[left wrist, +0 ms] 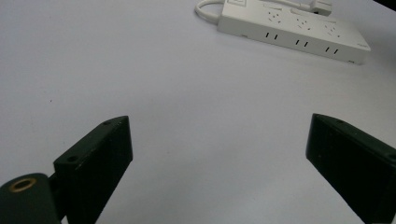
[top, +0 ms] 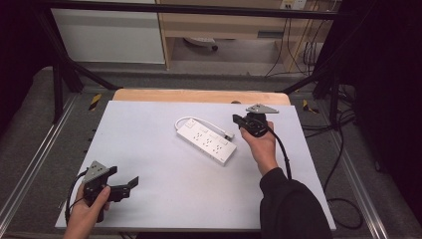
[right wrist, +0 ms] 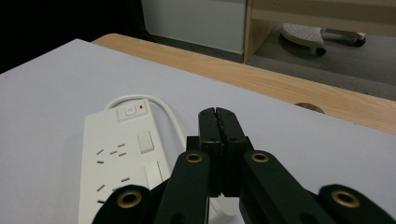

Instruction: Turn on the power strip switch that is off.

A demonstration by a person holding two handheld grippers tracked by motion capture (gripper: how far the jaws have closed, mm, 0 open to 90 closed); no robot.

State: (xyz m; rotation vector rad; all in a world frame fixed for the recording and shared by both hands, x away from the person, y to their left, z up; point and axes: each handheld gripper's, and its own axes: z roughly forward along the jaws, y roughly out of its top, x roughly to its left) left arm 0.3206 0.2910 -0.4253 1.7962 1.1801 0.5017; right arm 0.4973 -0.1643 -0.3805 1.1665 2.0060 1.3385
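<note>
A white power strip (top: 206, 142) lies slantwise near the middle of the white table (top: 149, 159), its white cable (top: 191, 119) looping round the far end. My right gripper (top: 239, 120) is held just right of the strip's far end, jaws shut, with nothing seen between them. In the right gripper view the closed jaws (right wrist: 217, 114) point past the strip (right wrist: 116, 158) and its switch. My left gripper (top: 123, 177) rests at the table's near left corner, open and empty. From the left gripper view the strip (left wrist: 294, 32) lies far ahead of the spread jaws (left wrist: 219, 140).
A wooden table edge (top: 199, 95) with a cable hole (right wrist: 308, 106) runs behind the white top. Beyond it stand a cabinet and a chair base (top: 201, 42). Black cables (top: 343, 199) trail on the floor to the right.
</note>
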